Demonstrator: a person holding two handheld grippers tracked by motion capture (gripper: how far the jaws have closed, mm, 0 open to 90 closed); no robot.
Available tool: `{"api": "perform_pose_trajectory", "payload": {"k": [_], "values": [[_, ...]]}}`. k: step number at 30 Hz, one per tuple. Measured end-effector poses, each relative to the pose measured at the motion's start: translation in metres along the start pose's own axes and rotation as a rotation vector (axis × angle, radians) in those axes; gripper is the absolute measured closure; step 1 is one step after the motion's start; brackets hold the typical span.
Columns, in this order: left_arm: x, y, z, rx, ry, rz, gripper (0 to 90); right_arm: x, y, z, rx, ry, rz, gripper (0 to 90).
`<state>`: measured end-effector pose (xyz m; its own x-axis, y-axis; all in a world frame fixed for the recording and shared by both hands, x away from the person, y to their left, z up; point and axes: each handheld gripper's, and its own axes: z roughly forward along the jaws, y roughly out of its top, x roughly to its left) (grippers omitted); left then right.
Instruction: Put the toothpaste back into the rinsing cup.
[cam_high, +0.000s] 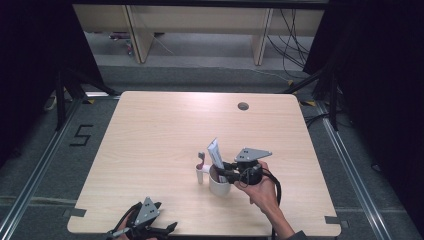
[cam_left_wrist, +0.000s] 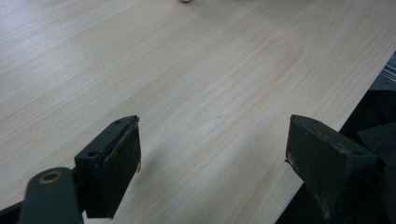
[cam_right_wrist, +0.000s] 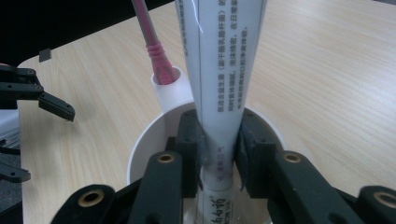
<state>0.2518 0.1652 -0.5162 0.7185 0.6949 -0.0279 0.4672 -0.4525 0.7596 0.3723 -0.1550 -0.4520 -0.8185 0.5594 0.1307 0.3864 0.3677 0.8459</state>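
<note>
A white cup (cam_high: 218, 189) stands on the table's front half, with a small white side holder (cam_high: 200, 176) attached. A pink toothbrush (cam_high: 201, 159) rises from that holder. A white toothpaste tube (cam_high: 215, 152) stands tilted in the cup. My right gripper (cam_high: 220, 173) reaches into the cup and is shut on the tube's lower part. In the right gripper view the pads (cam_right_wrist: 189, 140) press both sides of the tube (cam_right_wrist: 224, 70) inside the cup's rim (cam_right_wrist: 140, 149), beside the toothbrush (cam_right_wrist: 152, 42). My left gripper (cam_high: 167, 216) rests open at the table's front left edge, nothing between its fingers (cam_left_wrist: 114, 163).
The light wooden table (cam_high: 165, 125) has a round cable hole (cam_high: 243, 106) at the back right. The table's right edge (cam_left_wrist: 336, 121) lies near my left gripper. A "5" mark (cam_high: 81, 135) is on the floor at left; desk legs and cables stand beyond the table.
</note>
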Motion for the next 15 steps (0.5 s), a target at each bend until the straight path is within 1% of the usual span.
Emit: {"api": "perform_pose_trajectory", "payload": {"k": [1, 2, 3, 4, 5, 6, 7, 8, 10, 11, 12, 13, 14, 15], "values": [[0.0, 0.0, 0.0, 0.0, 0.0, 0.0, 17.6, 0.001, 0.0, -0.001, 0.006, 0.006, 0.023, 71.9], [0.0, 0.0, 0.0, 0.0, 0.0, 0.0, 17.6, 0.0, 0.0, -0.002, 0.004, 0.011, 0.026, 71.0], [0.0, 0.0, 0.0, 0.0, 0.0, 0.001, 17.6, 0.001, 0.0, -0.002, -0.007, 0.004, 0.026, 70.4], [0.0, 0.0, 0.0, -0.001, 0.0, 0.001, 17.6, 0.0, 0.0, -0.004, -0.012, 0.0, 0.011, 69.7], [0.0, 0.0, 0.0, -0.001, 0.0, 0.001, 17.6, 0.0, 0.001, -0.006, -0.015, 0.001, 0.015, 69.0], [0.0, 0.0, 0.0, 0.0, 0.0, 0.0, 17.6, 0.002, 0.001, -0.007, -0.017, 0.002, 0.041, 68.7], [0.0, 0.0, 0.0, 0.0, 0.0, 0.001, 17.6, 0.001, 0.001, -0.008, -0.036, -0.012, 0.034, 68.3], [0.0, 0.0, 0.0, 0.0, 0.0, 0.0, 17.6, 0.0, 0.002, -0.011, -0.025, -0.01, 0.028, 67.6], [0.0, 0.0, 0.0, 0.0, 0.0, 0.001, 17.6, -0.001, 0.002, -0.014, -0.034, -0.009, 0.032, 66.8], [0.0, 0.0, 0.0, 0.0, 0.0, 0.001, 17.6, 0.0, 0.002, -0.014, -0.042, 0.001, 0.053, 65.5], [0.0, 0.0, 0.0, -0.001, 0.0, 0.001, 17.6, -0.002, 0.002, -0.014, -0.038, 0.003, 0.048, 64.5], [0.0, 0.0, 0.0, -0.001, 0.0, 0.001, 17.6, -0.003, 0.002, -0.016, -0.043, -0.01, 0.034, 63.9], [0.0, 0.0, 0.0, 0.0, 0.0, 0.002, 17.6, -0.003, 0.002, -0.017, -0.043, -0.009, 0.042, 62.4], [0.0, 0.0, 0.0, -0.001, 0.0, 0.001, 17.6, -0.003, 0.002, -0.017, -0.056, -0.015, 0.038, 60.6]]}}
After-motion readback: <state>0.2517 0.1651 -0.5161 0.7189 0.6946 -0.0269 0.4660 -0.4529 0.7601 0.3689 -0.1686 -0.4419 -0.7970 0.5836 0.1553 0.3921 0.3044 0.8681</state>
